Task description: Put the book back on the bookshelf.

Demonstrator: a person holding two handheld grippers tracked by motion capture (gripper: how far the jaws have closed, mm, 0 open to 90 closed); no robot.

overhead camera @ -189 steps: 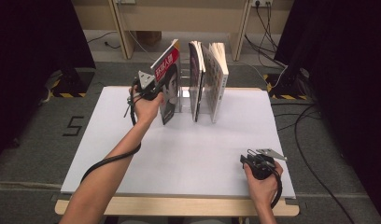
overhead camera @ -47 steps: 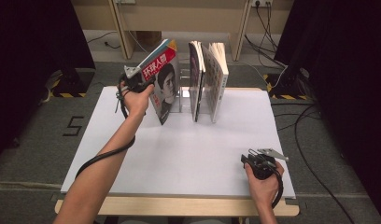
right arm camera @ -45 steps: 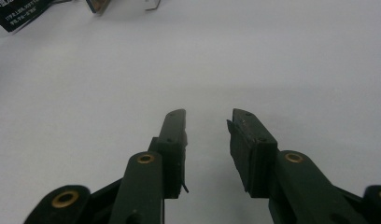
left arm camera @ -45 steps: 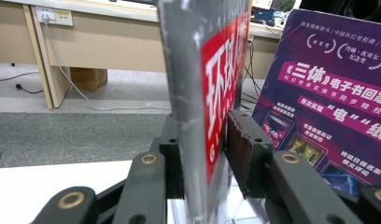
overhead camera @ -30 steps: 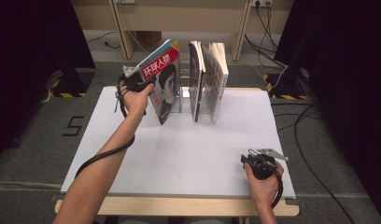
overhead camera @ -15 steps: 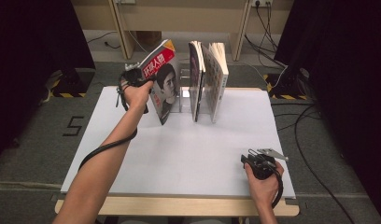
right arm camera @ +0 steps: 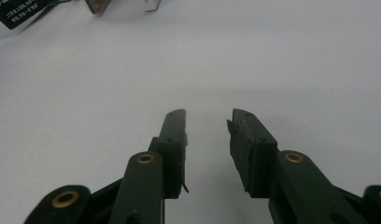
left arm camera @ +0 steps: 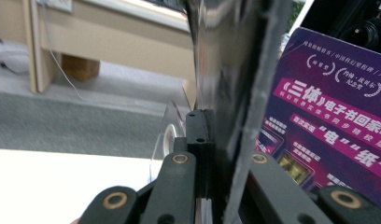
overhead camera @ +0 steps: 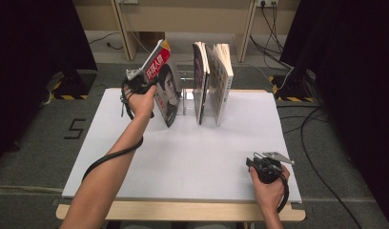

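Magazine (overhead camera: 165, 86), tilted at the left end of the clear rack (overhead camera: 187, 95), clamped edge-on in my left gripper (overhead camera: 146, 82), whose jaws just closed. Next: lift it out. Right gripper (overhead camera: 257, 164) rests apart, empty.

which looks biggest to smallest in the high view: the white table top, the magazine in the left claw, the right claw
1. white table top, by far the largest.
2. magazine, tilted, gripped by the left claw.
3. right claw, smallest, though it sits nearer the camera, which flatters its size.
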